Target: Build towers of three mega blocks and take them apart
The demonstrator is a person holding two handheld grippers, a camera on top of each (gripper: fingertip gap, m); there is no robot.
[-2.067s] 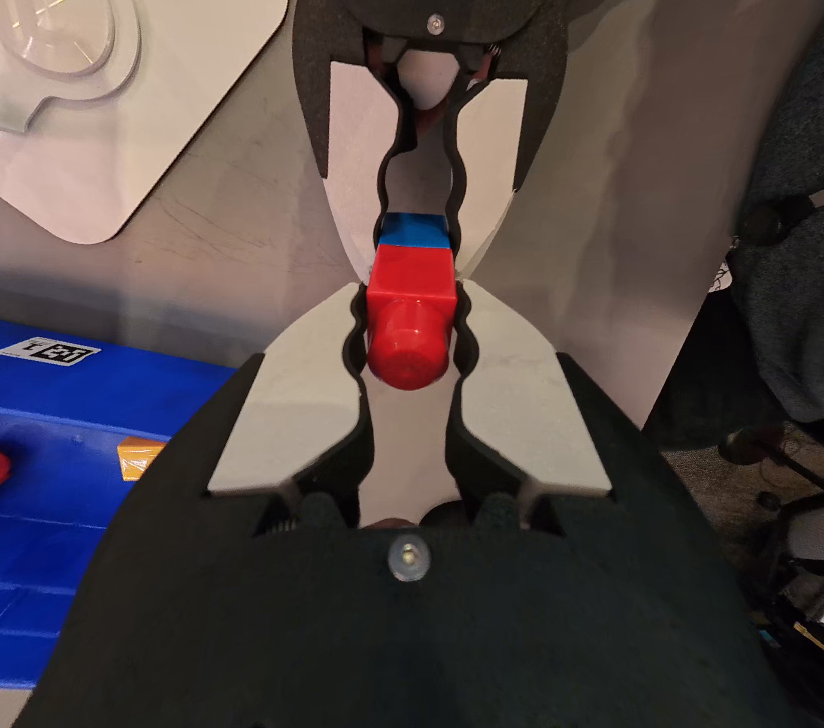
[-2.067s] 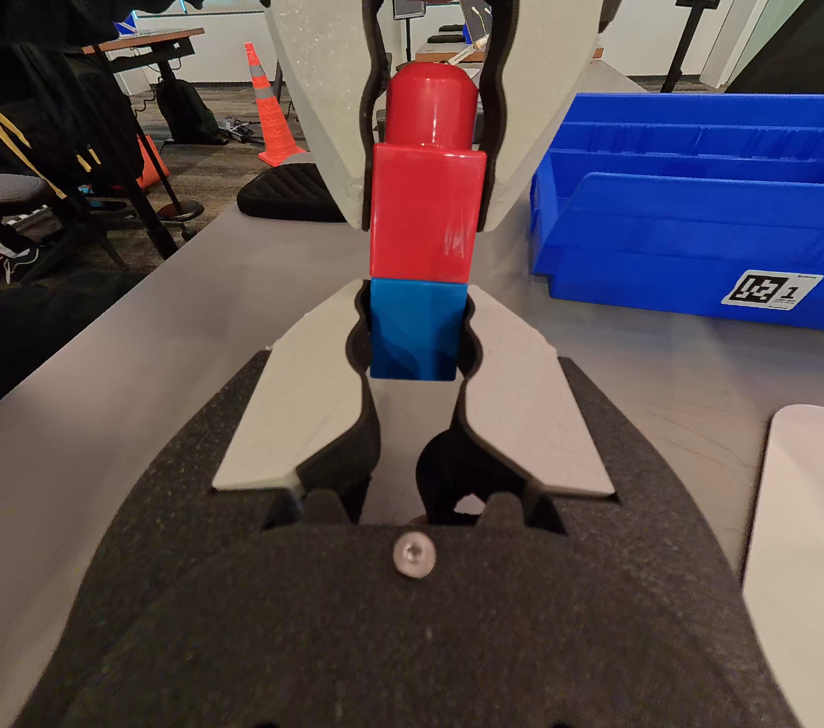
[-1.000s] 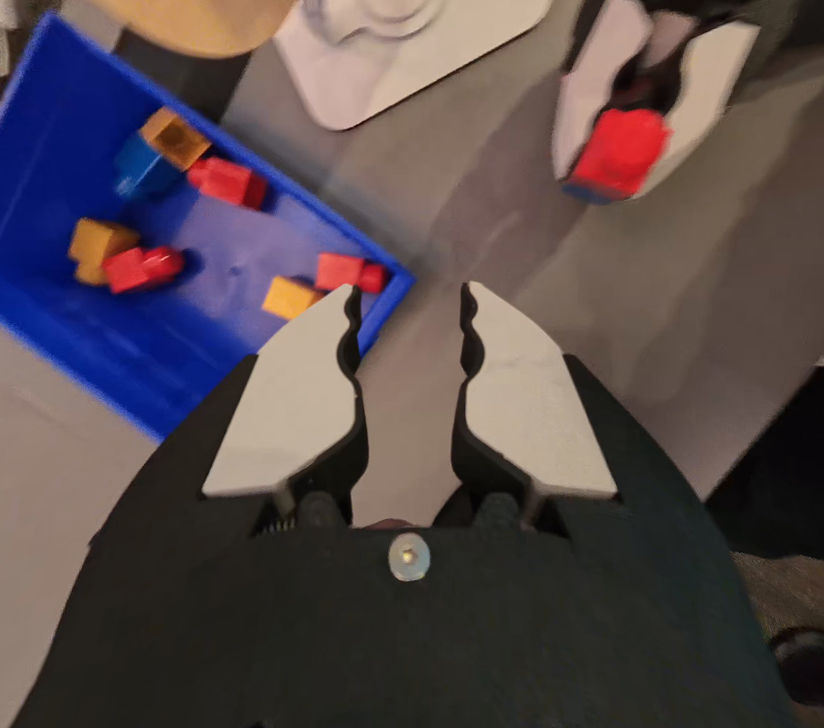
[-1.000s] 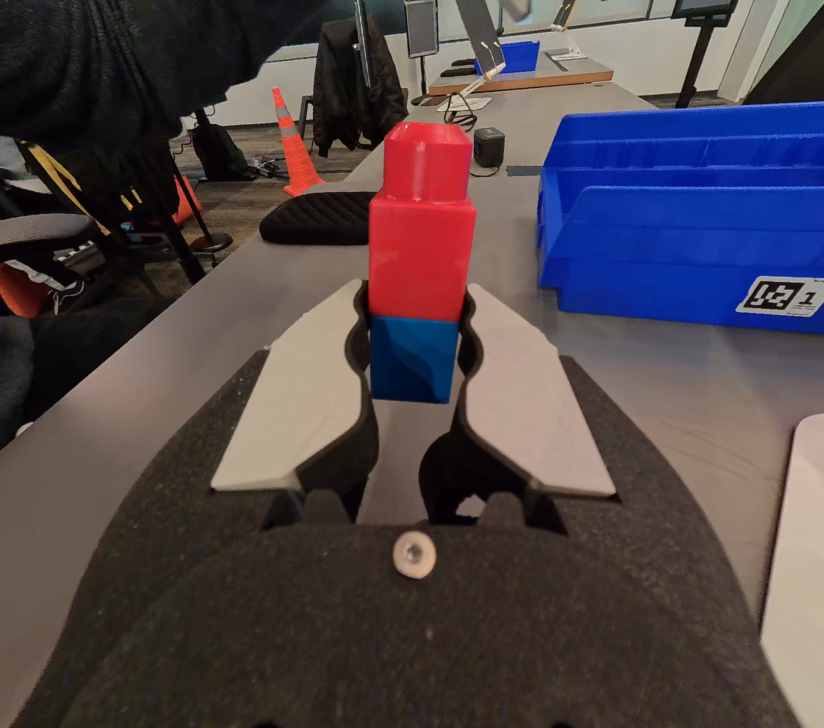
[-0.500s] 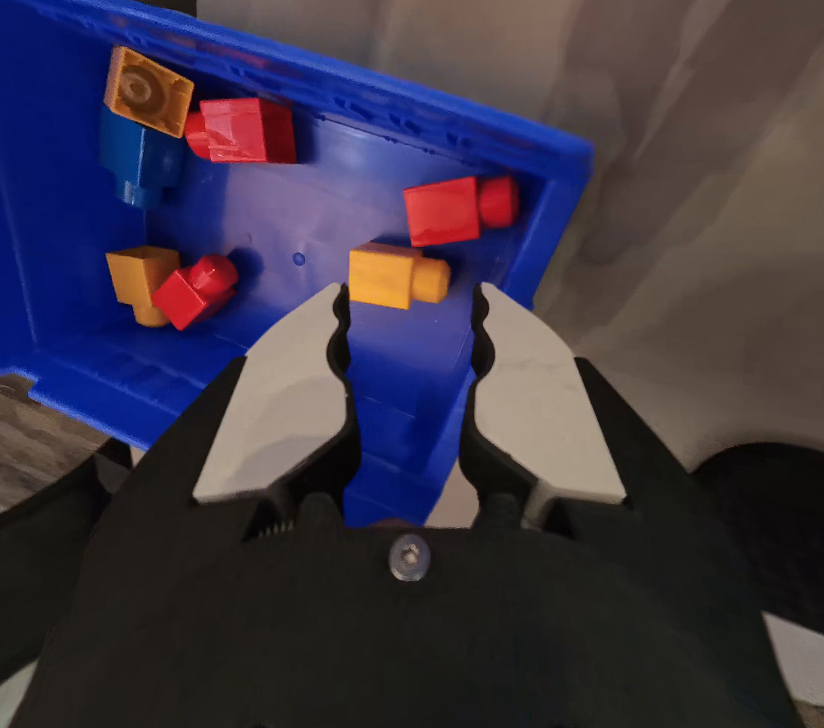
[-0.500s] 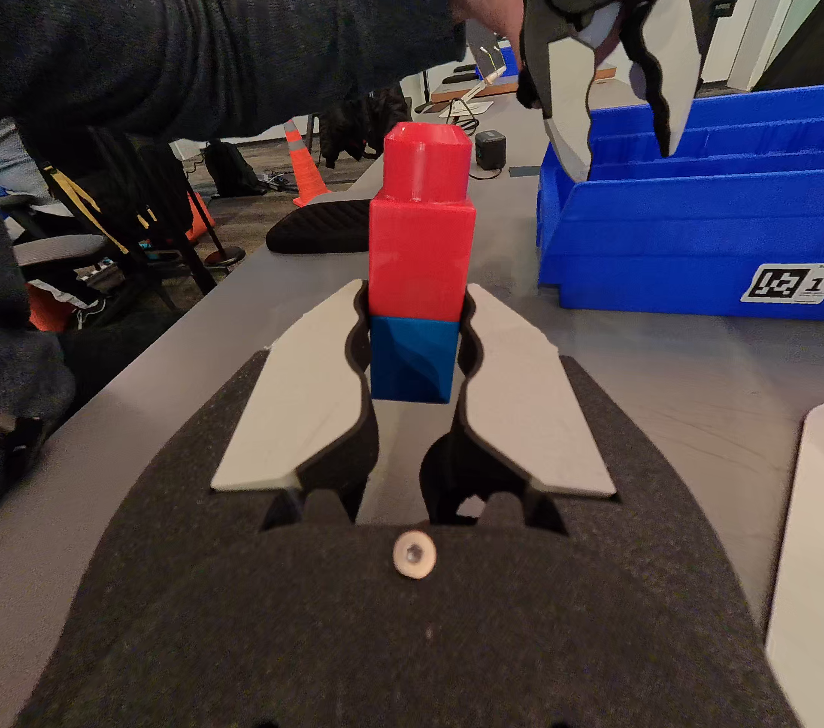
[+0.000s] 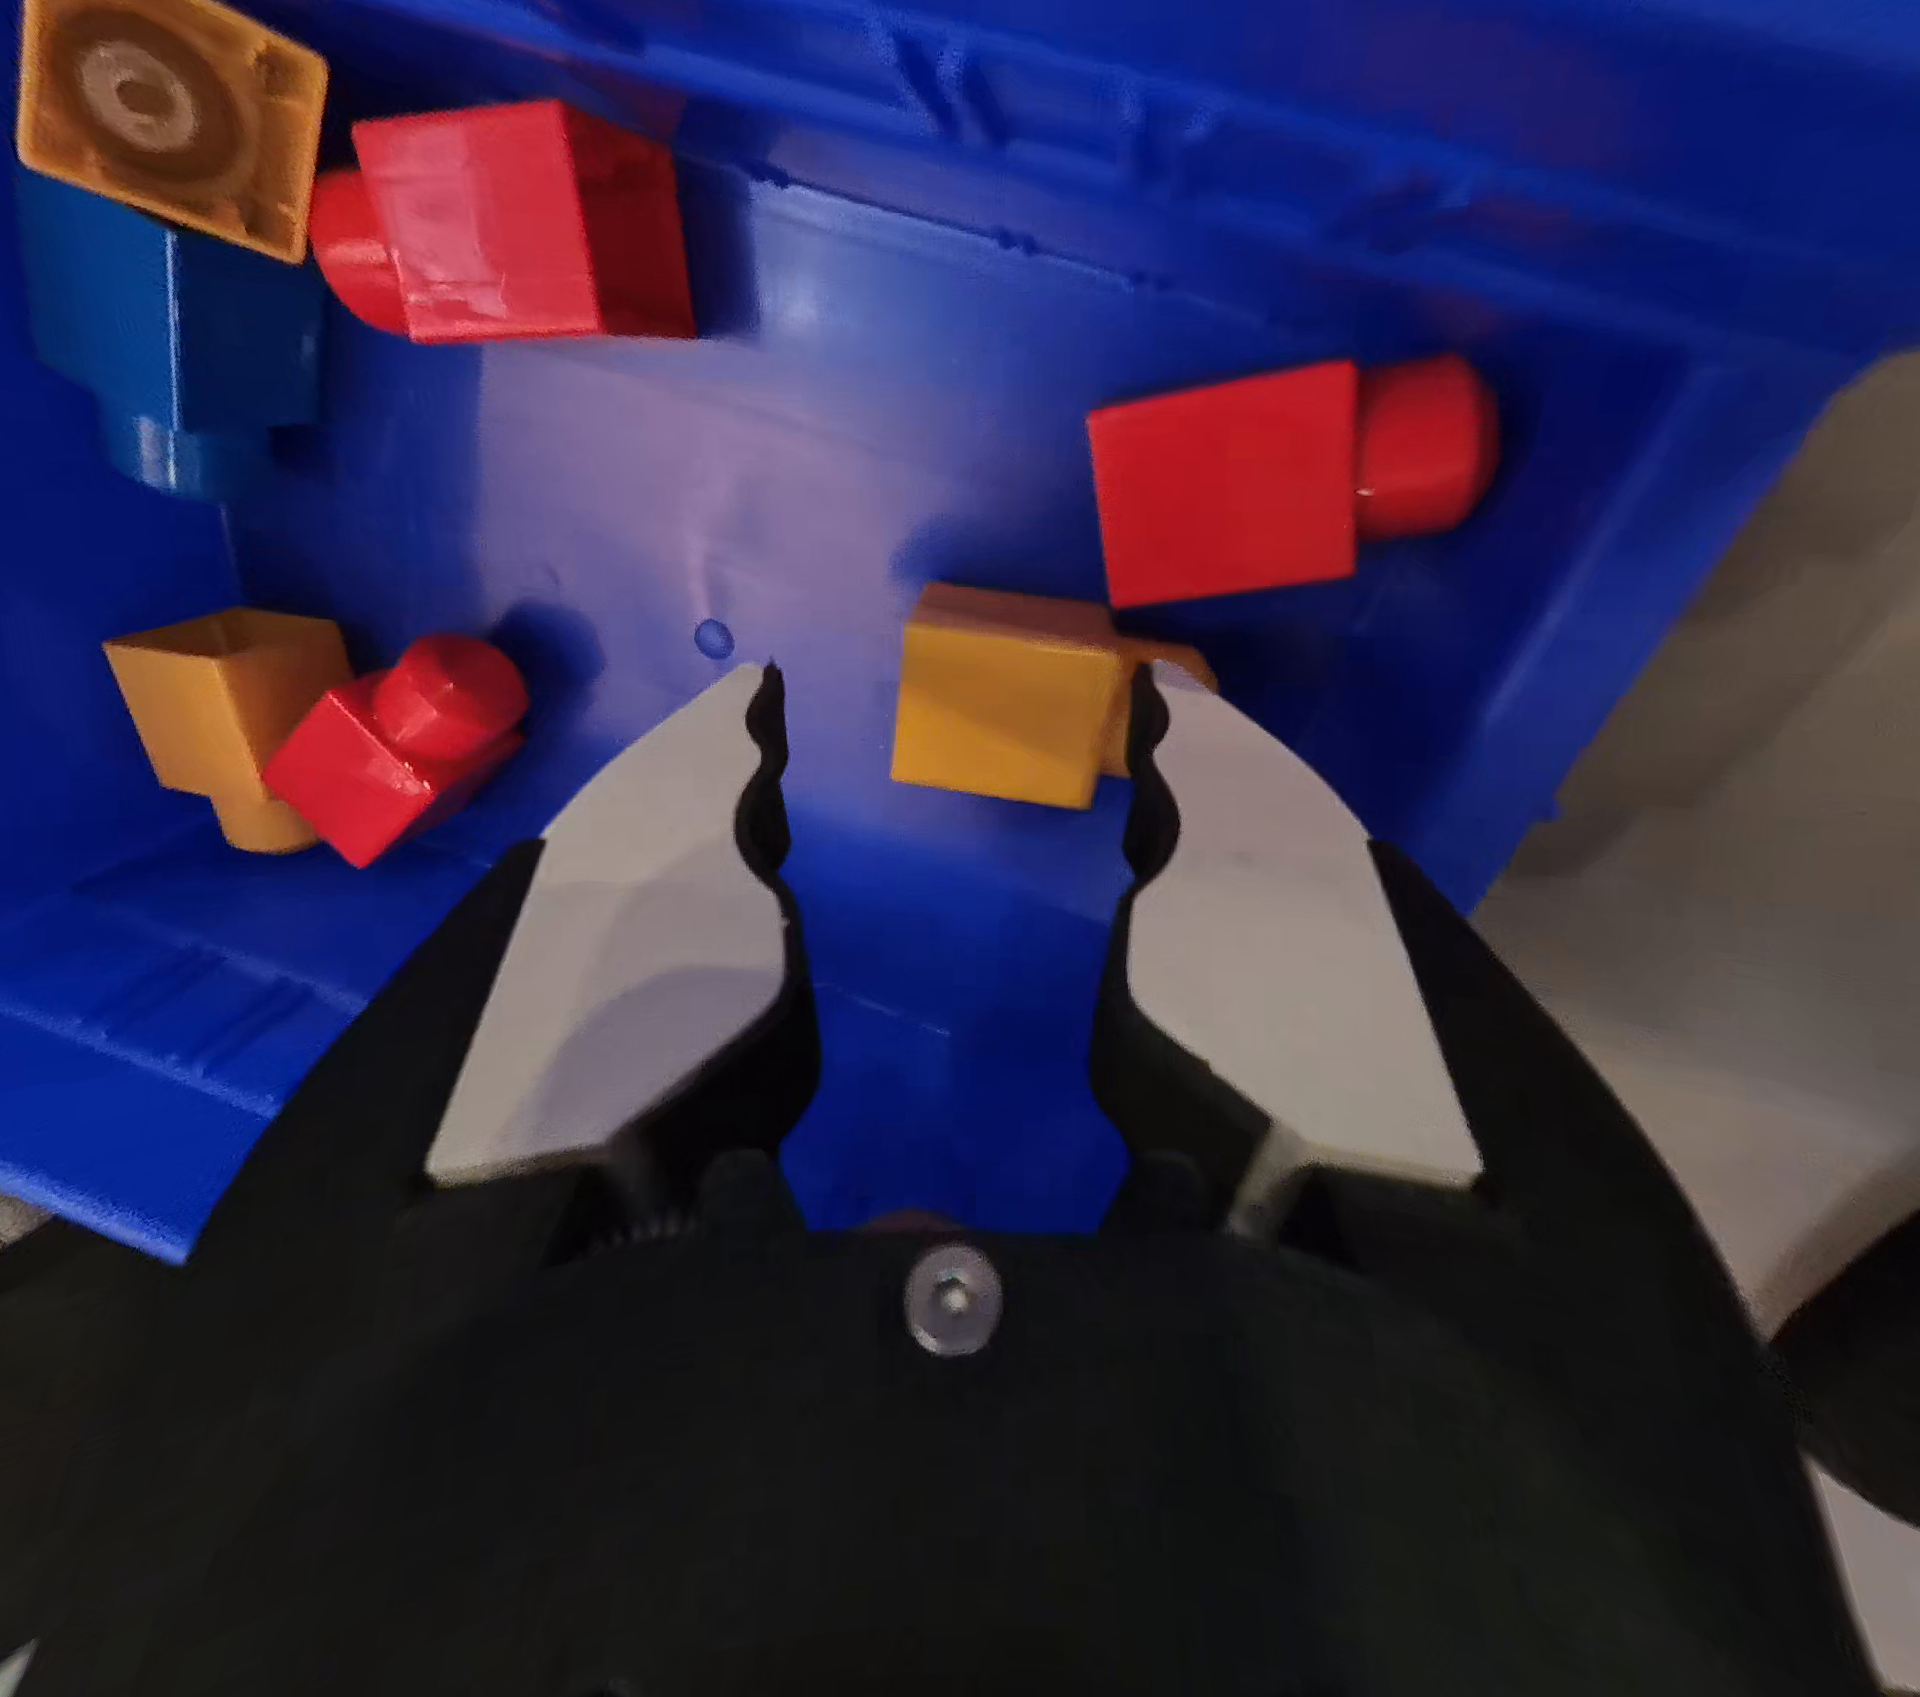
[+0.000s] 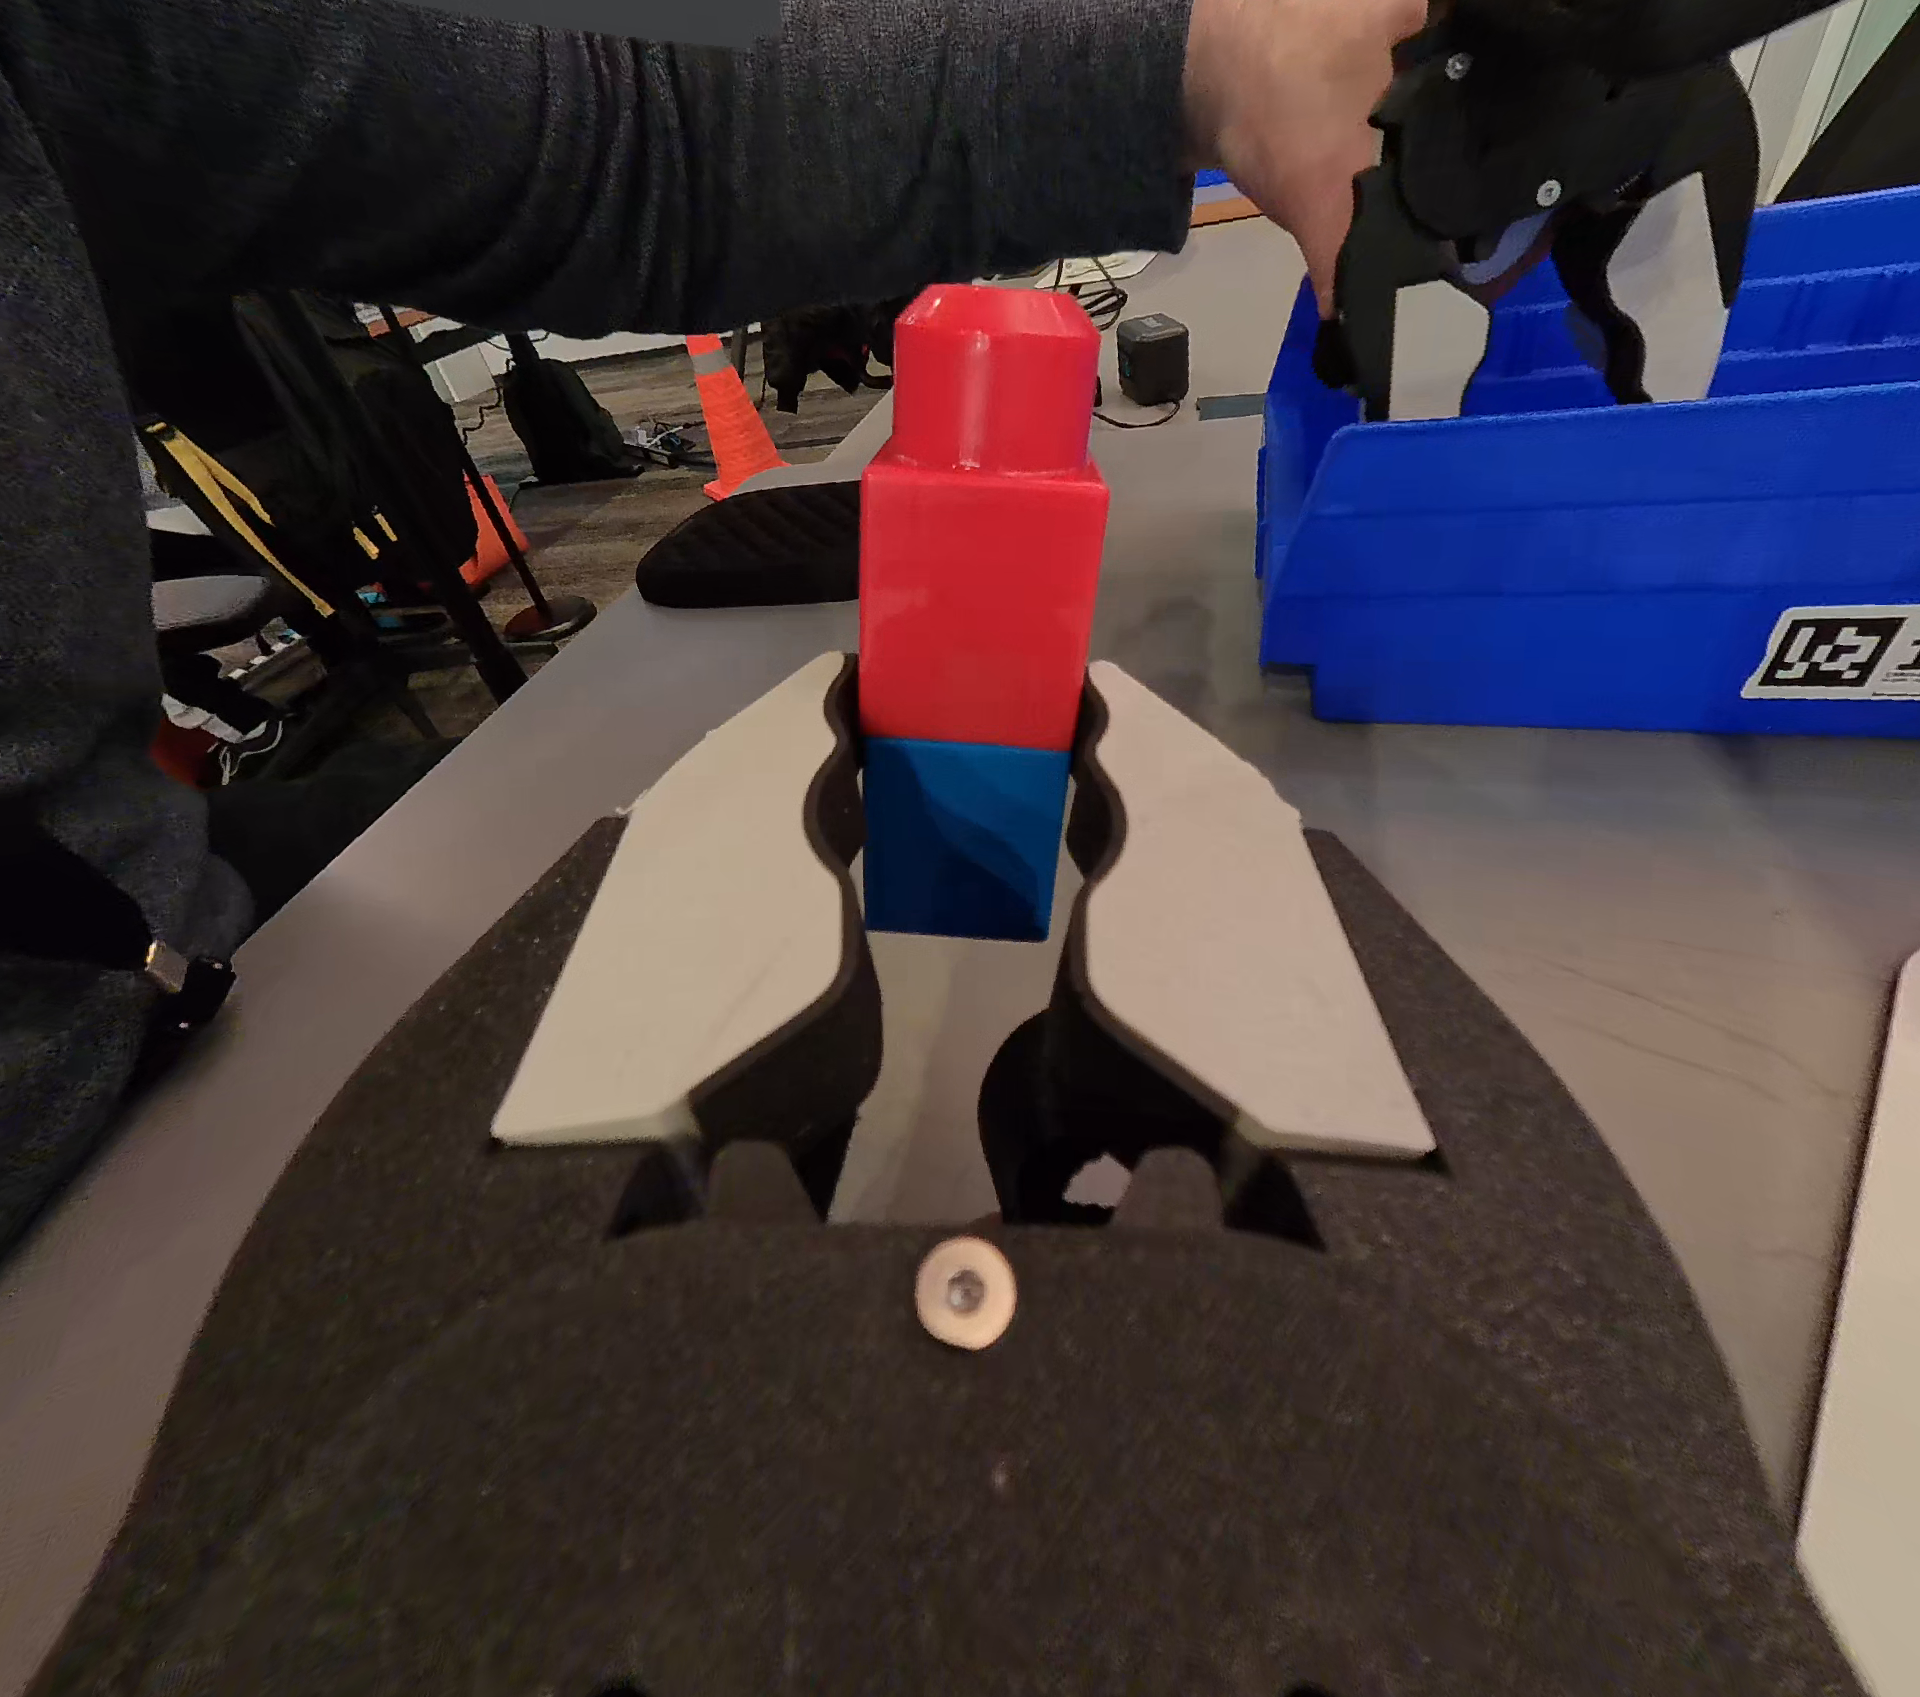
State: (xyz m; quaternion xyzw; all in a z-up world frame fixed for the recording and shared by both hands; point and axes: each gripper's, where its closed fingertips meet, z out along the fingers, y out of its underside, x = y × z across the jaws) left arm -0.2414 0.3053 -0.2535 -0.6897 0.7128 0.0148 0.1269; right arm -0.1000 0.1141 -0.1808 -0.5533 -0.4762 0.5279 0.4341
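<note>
My right gripper [image 8: 971, 712] is shut on the blue block [image 8: 961, 842] at the bottom of a two-block tower, with a red block [image 8: 982, 546] on top, standing upright on the grey table [image 8: 1558, 878]. My left gripper [image 7: 951, 686] is open and empty, down inside the blue bin [image 7: 1143, 37], just over a yellow block [image 7: 1003, 702] lying on its side. It also shows in the right wrist view [image 8: 1507, 390], dipping into the bin [image 8: 1579, 546]. Loose in the bin are a red block [image 7: 1247, 484], another red block [image 7: 499, 234], a yellow block [image 7: 166, 89] on a blue block [image 7: 177, 369], and a red block [image 7: 395, 754] against a yellow one [image 7: 208, 702].
A person's sleeve and hand [image 8: 1278, 120] reach across above the tower to the left gripper. A white board [image 8: 1870, 1335] lies at the right edge of the table. A black pad [image 8: 748, 556] sits at the table's far end; chairs and an orange cone [image 8: 727, 411] stand beyond. Tip to tip, the grippers are about 25 centimetres apart.
My left gripper let go of the red block, swung away to the blue bin, opened wider and came down to the yellow block. My right gripper kept hold of the tower, unmoved.
</note>
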